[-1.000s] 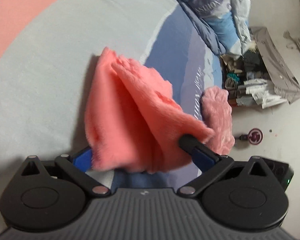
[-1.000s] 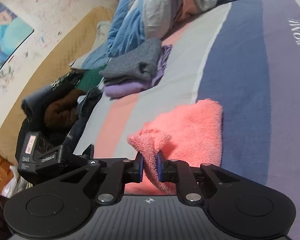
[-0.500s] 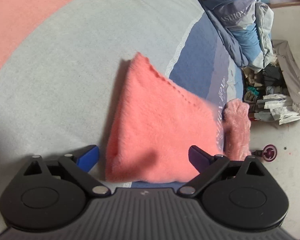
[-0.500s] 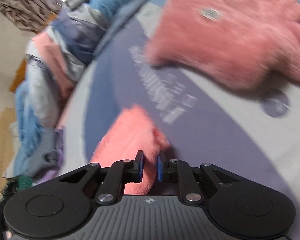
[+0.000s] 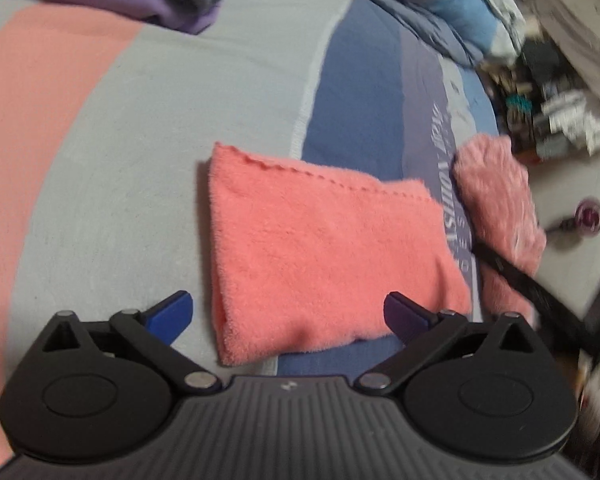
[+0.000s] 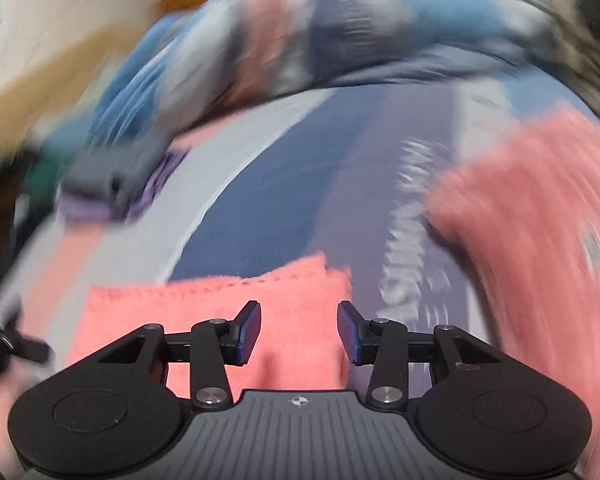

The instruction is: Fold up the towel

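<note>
step: releasing folded fluffy coral-pink towel (image 5: 324, 256) on striped bed (image 5: 140, 152) | left claw (image 5: 288, 312) spread wide, empty | right claw (image 6: 299, 330) just been opening, pads clear | advice: lifting straight off, keeping stitched far edge aligned

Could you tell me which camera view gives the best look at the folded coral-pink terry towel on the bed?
The left wrist view: the folded coral-pink terry towel lies whole and fairly sharp on the striped bedsheet. The right wrist view is motion-blurred and shows only its near part, behind the open right gripper.
</note>
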{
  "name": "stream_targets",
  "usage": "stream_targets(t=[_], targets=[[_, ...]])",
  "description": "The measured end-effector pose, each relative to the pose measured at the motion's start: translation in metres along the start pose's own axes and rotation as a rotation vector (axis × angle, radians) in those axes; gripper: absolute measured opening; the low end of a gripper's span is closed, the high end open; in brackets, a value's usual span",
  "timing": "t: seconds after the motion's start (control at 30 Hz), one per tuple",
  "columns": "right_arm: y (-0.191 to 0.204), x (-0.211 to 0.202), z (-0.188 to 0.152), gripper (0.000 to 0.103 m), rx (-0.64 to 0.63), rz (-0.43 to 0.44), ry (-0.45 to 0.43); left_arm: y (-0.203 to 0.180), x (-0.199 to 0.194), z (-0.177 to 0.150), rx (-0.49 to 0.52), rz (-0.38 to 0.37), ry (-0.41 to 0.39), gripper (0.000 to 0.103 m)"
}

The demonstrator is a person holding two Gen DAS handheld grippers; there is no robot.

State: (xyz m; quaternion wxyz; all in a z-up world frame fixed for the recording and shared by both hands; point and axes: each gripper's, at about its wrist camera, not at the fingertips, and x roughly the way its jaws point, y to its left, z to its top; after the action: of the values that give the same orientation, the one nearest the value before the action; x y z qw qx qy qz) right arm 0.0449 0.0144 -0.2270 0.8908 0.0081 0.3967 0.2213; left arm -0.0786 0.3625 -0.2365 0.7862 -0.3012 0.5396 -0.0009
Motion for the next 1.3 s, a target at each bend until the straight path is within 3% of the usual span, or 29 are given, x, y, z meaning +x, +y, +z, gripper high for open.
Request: stream_targets(t=[0.1, 0.27, 0.43, 0.5, 0.57, 0.83, 0.93, 1.17, 1.3], targets=[[-0.004, 0.033, 0.021, 0.042, -0.18, 0.039, 0.09, 0.002, -0.008, -0.001, 0.024, 0.018, 0.016, 0.103], [-0.001, 0.057, 0.033, 0.042, -0.483, 0.131, 0.175, 0.006, -0.004, -0.001, -0.019, 0.018, 0.028, 0.103], [0.003, 0.074, 0.045, 0.036, -0.692, 0.229, 0.283, 0.005, 0.007, 0.0, -0.035, 0.034, 0.041, 0.103], [0.001, 0.077, 0.051, 0.017, -0.705, 0.265, 0.325, 0.003, 0.009, 0.001, -0.039, 0.045, 0.04, 0.103], [0.001, 0.075, 0.057, 0.008, -0.726, 0.288, 0.341, 0.002, 0.009, 0.002, -0.048, 0.05, 0.033, 0.103], [0.013, 0.054, 0.063, 0.003, -0.956, 0.293, 0.312, -0.004, 0.014, 0.008, -0.082, 0.058, 0.014, 0.103], [0.014, 0.059, 0.072, 0.002, -0.94, 0.317, 0.319, -0.006, 0.016, 0.009, -0.084, 0.066, 0.017, 0.103], [0.016, 0.085, 0.089, 0.002, -0.913, 0.27, 0.277, -0.011, 0.016, 0.012, -0.084, 0.074, 0.007, 0.103], [0.012, 0.111, 0.073, 0.002, -0.946, 0.238, 0.374, -0.016, 0.015, 0.014, -0.081, 0.082, -0.004, 0.103]])
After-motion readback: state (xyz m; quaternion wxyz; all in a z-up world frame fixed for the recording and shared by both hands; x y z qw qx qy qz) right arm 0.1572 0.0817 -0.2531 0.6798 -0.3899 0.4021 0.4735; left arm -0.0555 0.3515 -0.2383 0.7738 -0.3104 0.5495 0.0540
